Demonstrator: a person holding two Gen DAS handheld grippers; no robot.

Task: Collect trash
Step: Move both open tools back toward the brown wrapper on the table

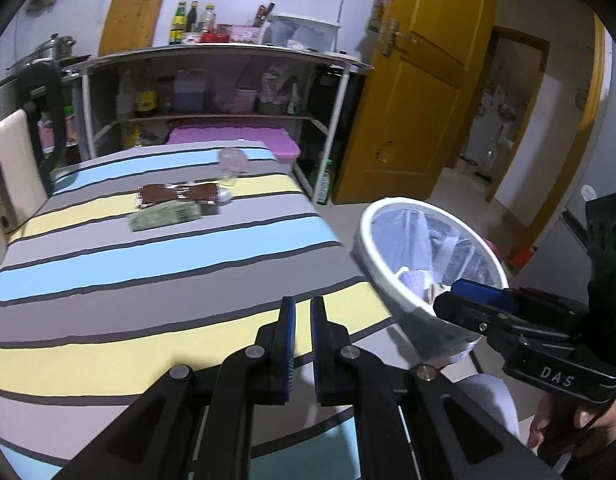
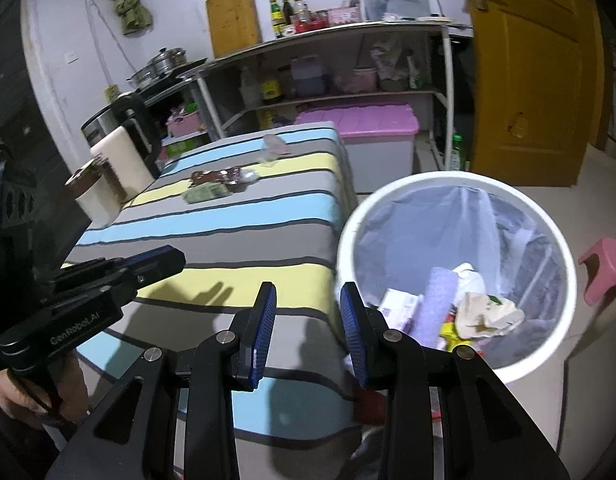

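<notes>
The striped table [image 2: 236,236] fills the left and middle of both views, and the white bin [image 2: 564,272] stands just beside its edge at lower right, lined with a clear bag and already holding paper and wrappers. The trash left to collect lies in a cluster on the far part of the cloth, in the upper middle of the frame: a brown wrapper [image 1: 176,193], a green wrapper [image 1: 164,217] touching its near side, and a clear cup [image 1: 233,163] tipped over just beyond them.

Both flat wrappers lie with their long axis across the frame, roughly along the stripes; the cup lies on its side, and which way its mouth faces I cannot tell (it is blurred).

The left gripper [image 1: 303,344] has its jaws nearly together with nothing between them; the right gripper [image 2: 308,332] stands partly open and empty, over the table edge.

The likely risks: thin flat wrappers may slip from the pads or drag the cloth, overlapping pieces may come up together and drop short of the bin, and the light cup may roll away if nudged.
</notes>
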